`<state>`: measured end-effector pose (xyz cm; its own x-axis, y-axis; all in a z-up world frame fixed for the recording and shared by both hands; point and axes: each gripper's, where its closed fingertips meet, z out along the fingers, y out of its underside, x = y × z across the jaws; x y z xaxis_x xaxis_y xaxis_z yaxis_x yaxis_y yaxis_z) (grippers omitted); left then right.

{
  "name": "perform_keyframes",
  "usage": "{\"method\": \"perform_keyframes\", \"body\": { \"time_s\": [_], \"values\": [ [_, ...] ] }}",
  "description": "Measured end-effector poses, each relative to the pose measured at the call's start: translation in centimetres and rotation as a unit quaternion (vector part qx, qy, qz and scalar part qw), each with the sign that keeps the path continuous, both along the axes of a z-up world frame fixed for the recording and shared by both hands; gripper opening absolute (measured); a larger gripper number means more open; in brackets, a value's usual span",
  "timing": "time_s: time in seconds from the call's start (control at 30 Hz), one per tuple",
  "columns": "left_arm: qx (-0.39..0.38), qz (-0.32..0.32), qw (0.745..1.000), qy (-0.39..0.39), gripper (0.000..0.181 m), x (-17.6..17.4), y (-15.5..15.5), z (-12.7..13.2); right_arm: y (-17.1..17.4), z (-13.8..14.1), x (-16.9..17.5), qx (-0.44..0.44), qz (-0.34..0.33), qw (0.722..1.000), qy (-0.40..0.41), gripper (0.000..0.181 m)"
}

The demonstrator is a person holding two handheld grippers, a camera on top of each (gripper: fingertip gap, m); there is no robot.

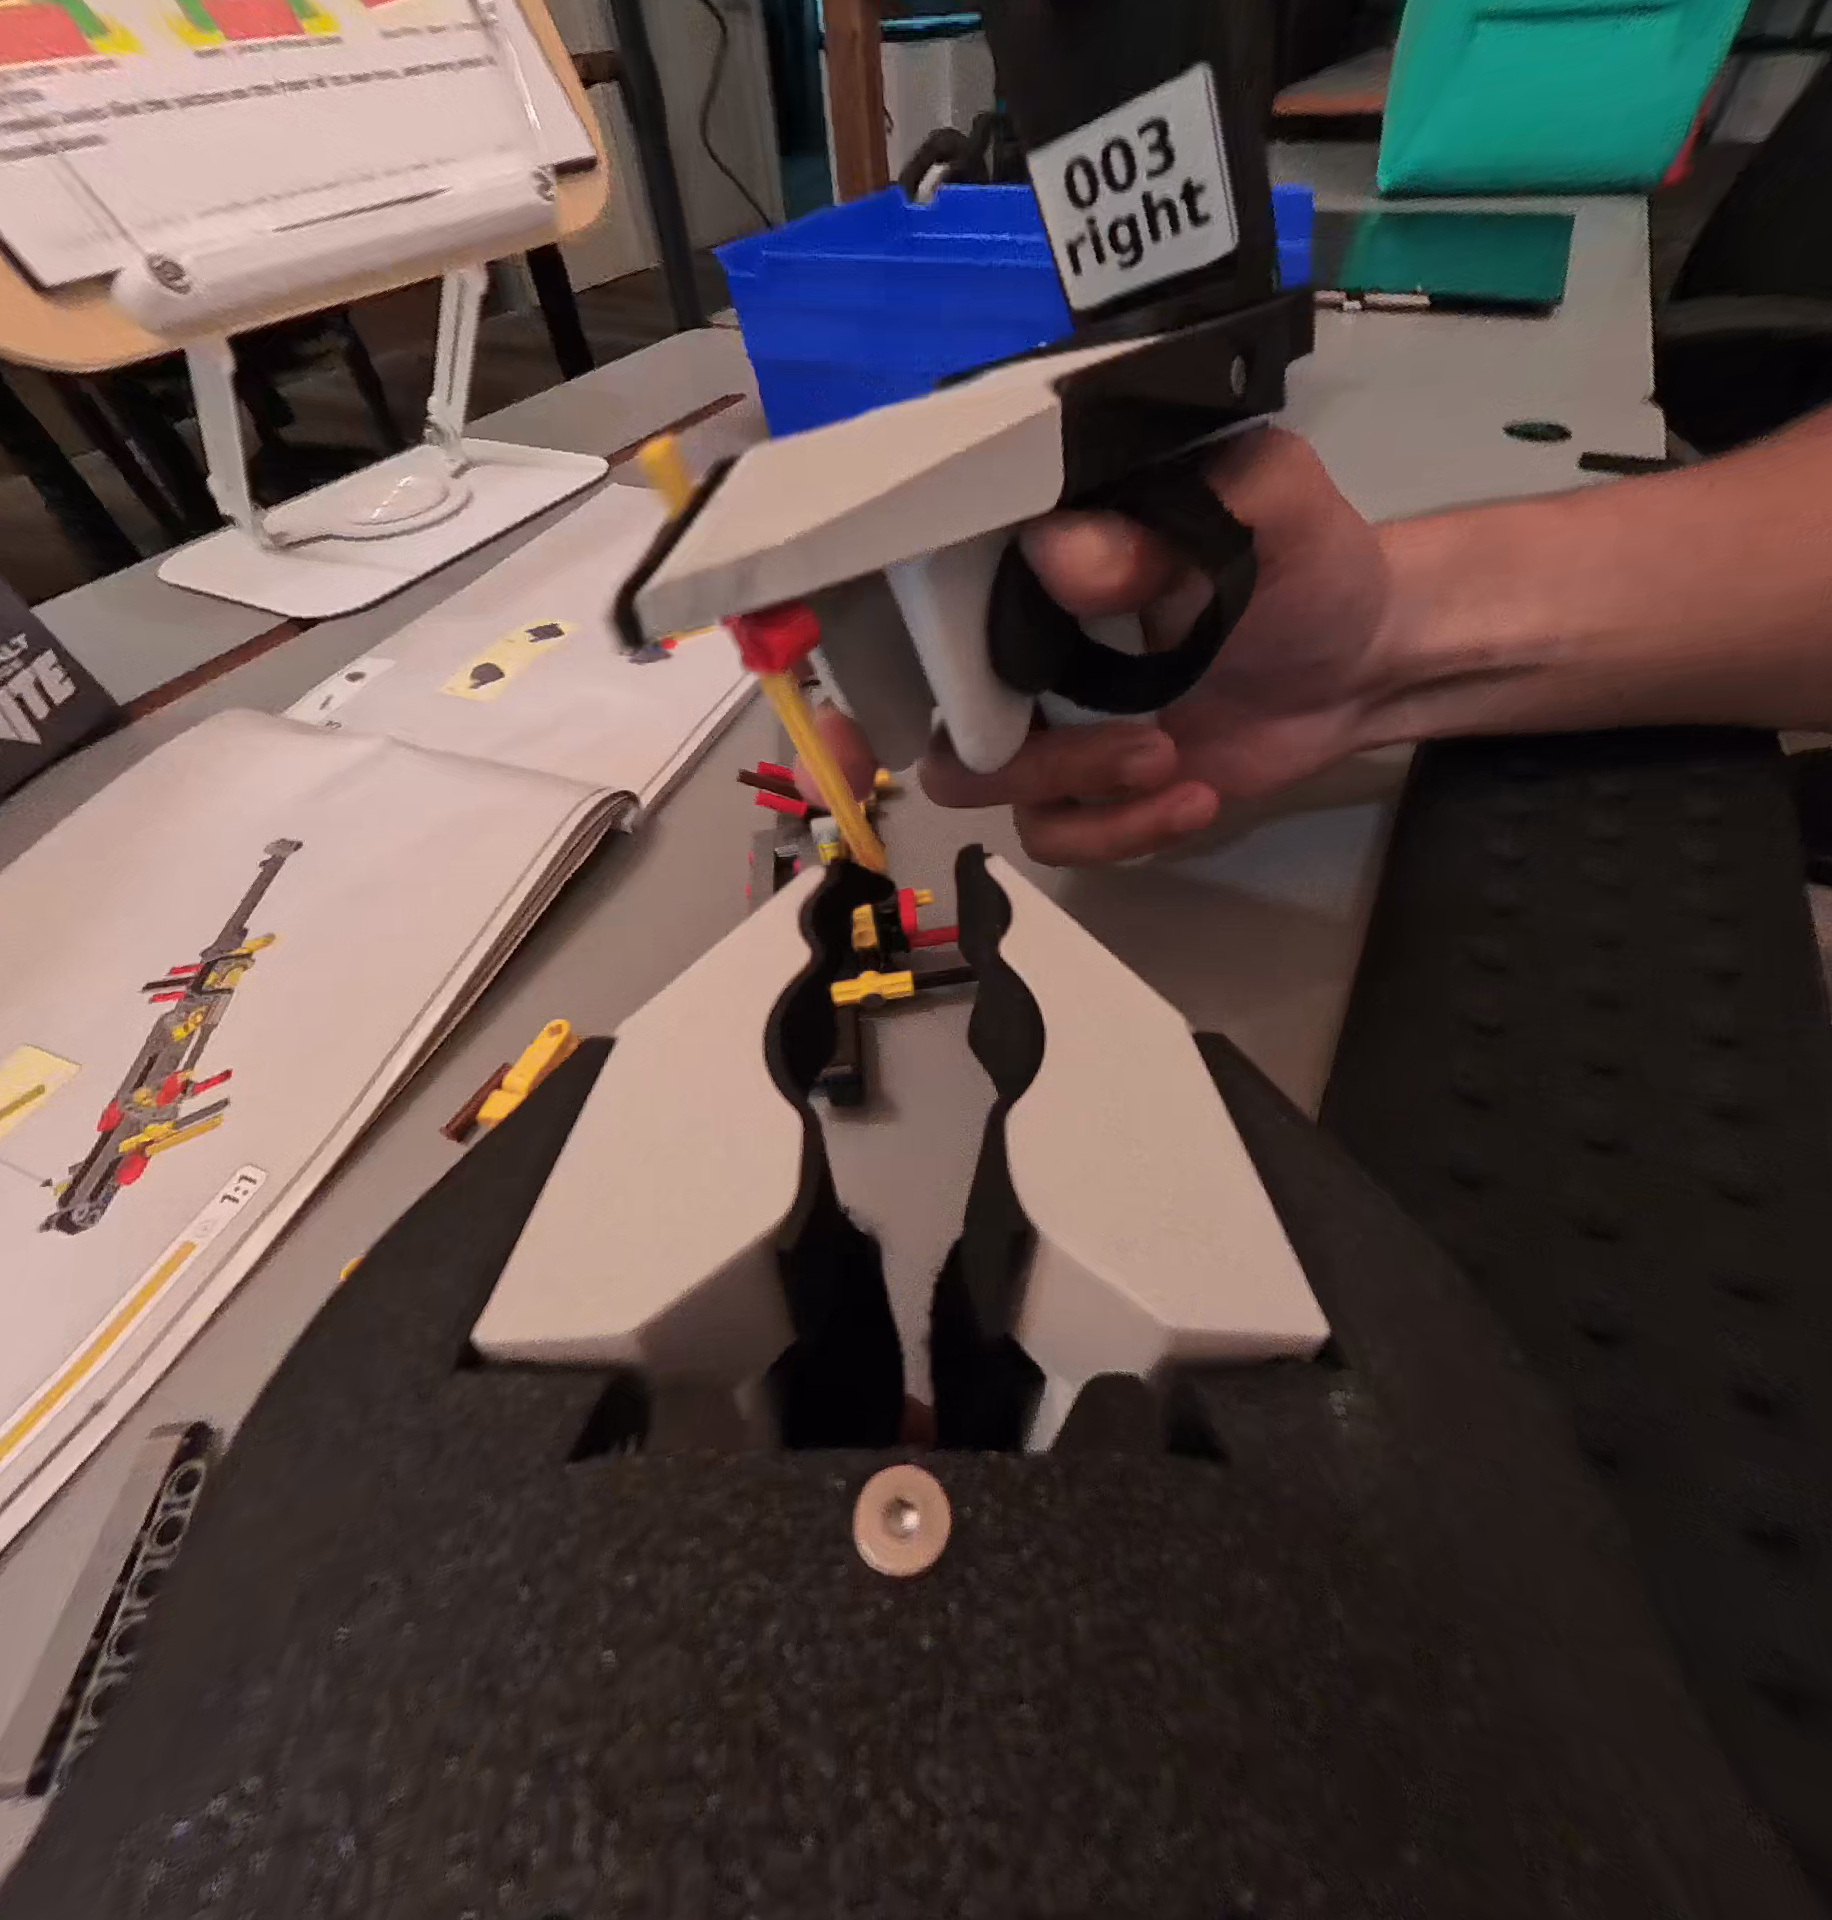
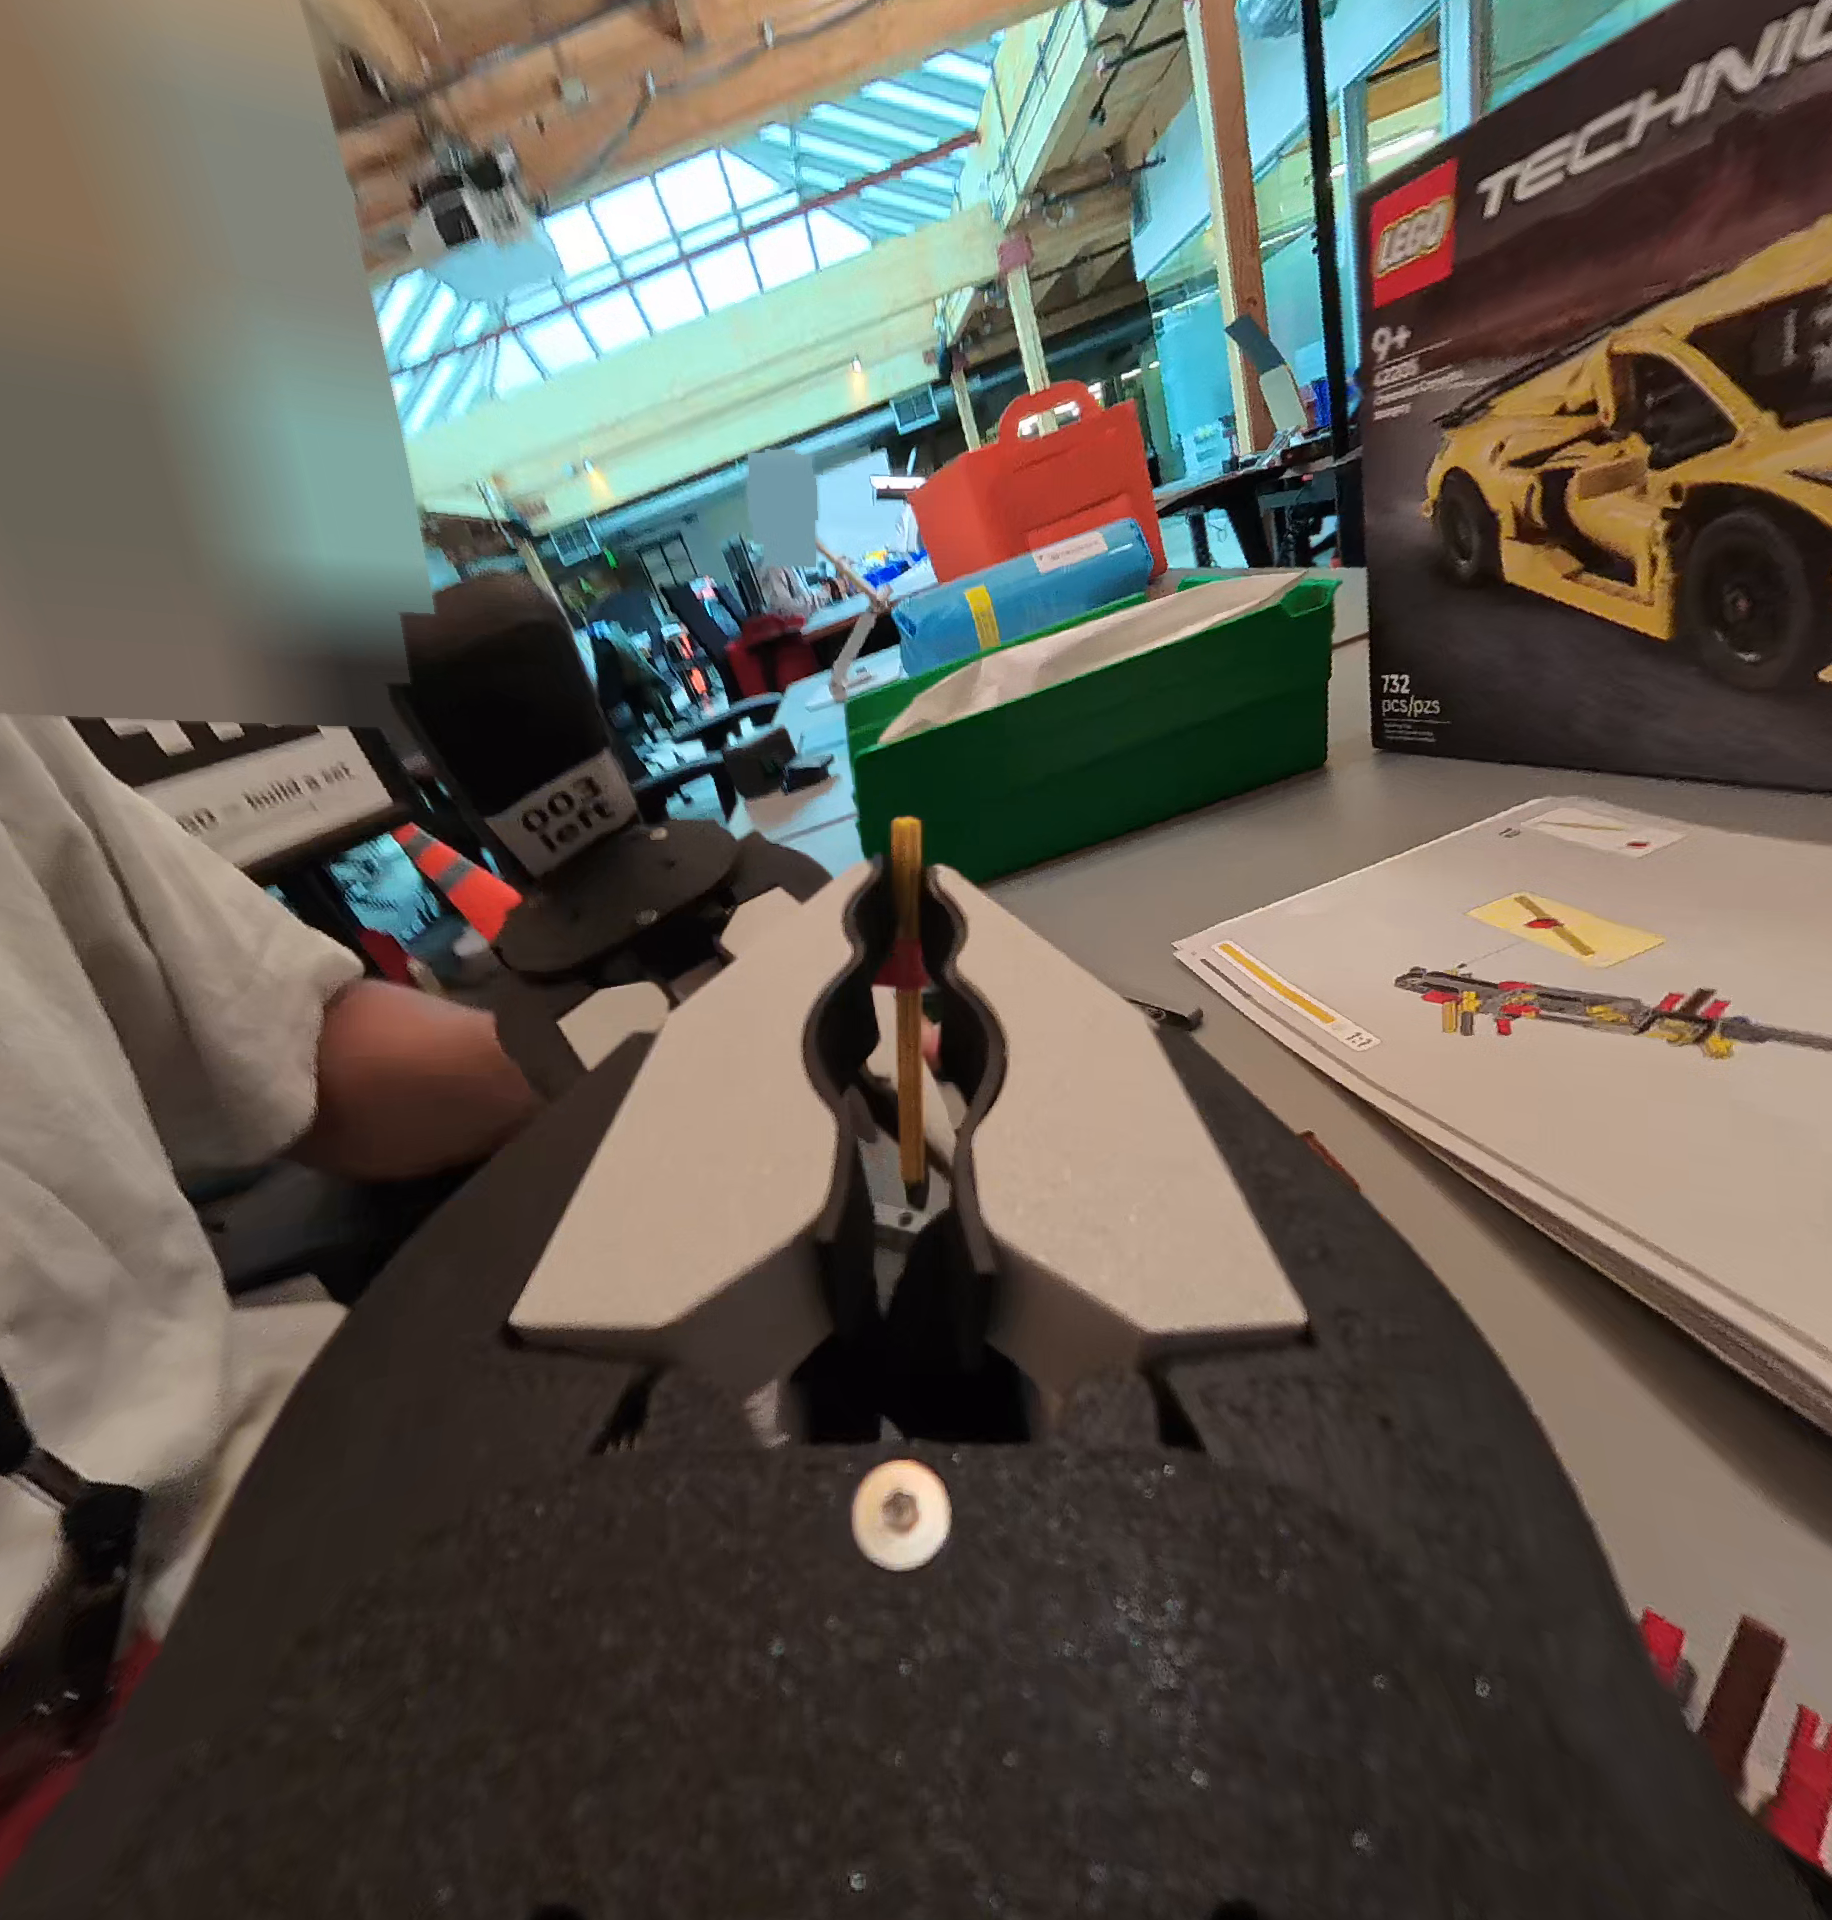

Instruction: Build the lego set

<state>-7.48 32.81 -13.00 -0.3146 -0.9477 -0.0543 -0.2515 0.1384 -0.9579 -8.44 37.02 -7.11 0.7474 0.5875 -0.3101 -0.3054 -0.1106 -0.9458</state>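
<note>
The right gripper (image 2: 899, 883) is clamped on a yellow axle (image 2: 908, 1081) that carries a red bush (image 2: 899, 968); the bush sits between the fingertips, one end of the axle projects past the tips and the longer end runs back between the fingers. In the left wrist view the same right gripper (image 1: 642, 634), held by a hand (image 1: 1192, 665), is above and ahead of the left gripper (image 1: 891, 862), and the axle (image 1: 824, 769) slopes down from it until its lower end meets the assembly. The left gripper's fingers stand apart, with a partly built lego assembly (image 1: 876, 956) of black, yellow and red parts lying between their tips on the grey table (image 1: 1182, 966); whether the left finger pad touches the assembly cannot be told. An open instruction booklet (image 1: 226, 997) lies to the left of the left gripper, with a loose yellow and dark part (image 1: 522, 1075) just beside that gripper's left finger. Seen from the right gripper, the booklet (image 2: 1618, 1049) lies to the right, with a green bin (image 2: 1099, 727) ahead and the set's box (image 2: 1618, 416) standing ahead to the right.
</note>
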Motion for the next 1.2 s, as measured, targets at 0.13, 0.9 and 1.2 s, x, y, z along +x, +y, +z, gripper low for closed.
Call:
{"method": "perform_keyframes", "body": {
  "time_s": [0.13, 0.9, 1.2],
  "values": [
    [0.062, 0.024, 0.998, -0.014, 0.002, 0.1, 0.3, -0.2, 0.0, -0.8, -1.2, 0.005, 0.003, 0.999, -0.049, 0.003],
    [-0.187, -0.062, 0.98, -0.014, 0.003, -1.6, 0.8, 2.3, -1.3, -0.3, -0.2, 0.004, 0.033, 0.999, -0.039, 0.005],
    [-0.333, -0.164, 0.927, 0.056, 0.003, -2.9, -0.3, 2.1, -4.3, -2.4, -0.7, 0.028, 0.093, 0.957, -0.272, 0.016]
  ]
}}
